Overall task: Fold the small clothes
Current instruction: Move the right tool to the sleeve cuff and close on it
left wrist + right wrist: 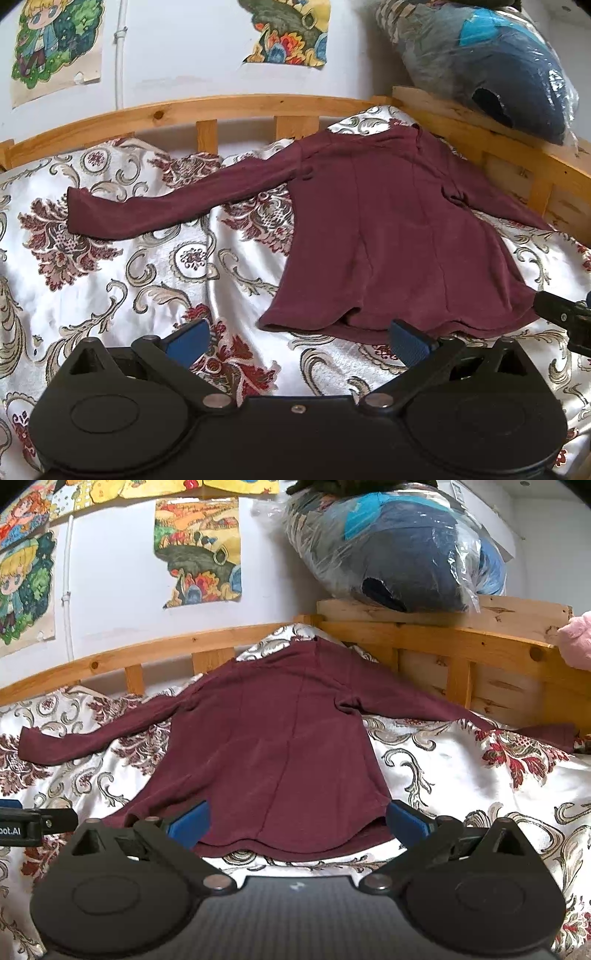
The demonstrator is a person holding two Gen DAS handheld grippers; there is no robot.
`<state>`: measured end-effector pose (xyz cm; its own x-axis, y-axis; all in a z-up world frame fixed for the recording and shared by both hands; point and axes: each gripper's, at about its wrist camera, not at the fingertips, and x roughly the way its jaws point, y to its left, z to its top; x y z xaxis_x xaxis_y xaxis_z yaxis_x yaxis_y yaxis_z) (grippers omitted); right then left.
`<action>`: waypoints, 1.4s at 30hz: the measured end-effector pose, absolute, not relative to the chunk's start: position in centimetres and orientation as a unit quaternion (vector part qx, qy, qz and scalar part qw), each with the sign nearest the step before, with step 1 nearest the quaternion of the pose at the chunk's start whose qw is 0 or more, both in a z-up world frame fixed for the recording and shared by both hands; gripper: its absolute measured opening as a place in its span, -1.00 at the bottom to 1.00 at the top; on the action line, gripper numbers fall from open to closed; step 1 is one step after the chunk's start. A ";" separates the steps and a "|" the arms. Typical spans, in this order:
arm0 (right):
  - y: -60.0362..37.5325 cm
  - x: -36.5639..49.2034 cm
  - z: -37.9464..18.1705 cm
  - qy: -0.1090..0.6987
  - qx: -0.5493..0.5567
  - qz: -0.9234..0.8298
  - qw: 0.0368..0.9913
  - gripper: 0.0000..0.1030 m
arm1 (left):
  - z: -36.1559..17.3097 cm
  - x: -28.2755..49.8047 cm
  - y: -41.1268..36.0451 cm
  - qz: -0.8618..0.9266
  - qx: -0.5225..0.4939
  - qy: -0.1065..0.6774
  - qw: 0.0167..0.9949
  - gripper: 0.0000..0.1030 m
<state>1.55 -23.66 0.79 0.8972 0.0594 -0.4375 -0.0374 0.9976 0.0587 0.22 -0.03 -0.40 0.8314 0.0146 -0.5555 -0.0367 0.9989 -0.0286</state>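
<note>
Left gripper [299, 341] wide open, empty, low centre of frame, just short of maroon shirt [388, 236] hem. Right gripper [297, 821] also wide open, empty, blue pads [406, 821] straddling hem. Shirt flat on floral bedspread [461, 775], sleeves spread left and right, collar toward wooden bed rail [147, 653] at upper frame.

The only legible text is the cut-off white lettering "oot.AI" on the black body of the left gripper [22, 821], at the right wrist view's left edge.
</note>
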 end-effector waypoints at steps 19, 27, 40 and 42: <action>-23.2 3.4 4.8 0.263 -0.026 -0.018 0.964 1.00 | 4.2 2.7 3.5 0.093 -0.040 0.276 0.956 0.99; -25.0 5.9 5.7 0.253 -0.020 -0.027 0.967 1.00 | 6.9 6.5 2.0 0.090 -0.012 0.268 0.959 0.99; -31.4 9.5 5.3 0.240 0.052 -0.088 0.965 1.00 | 10.1 14.1 -3.7 0.046 0.052 0.278 0.958 0.99; -32.6 10.0 5.2 0.241 0.065 -0.100 0.963 1.00 | 9.9 15.0 -4.6 0.036 0.050 0.283 0.957 0.99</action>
<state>10.00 -32.58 5.17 0.8639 -0.1611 -0.4772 0.2239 0.9716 0.0772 15.02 -4.62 9.89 0.8372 0.0966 -0.5383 -0.0399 0.9924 0.1161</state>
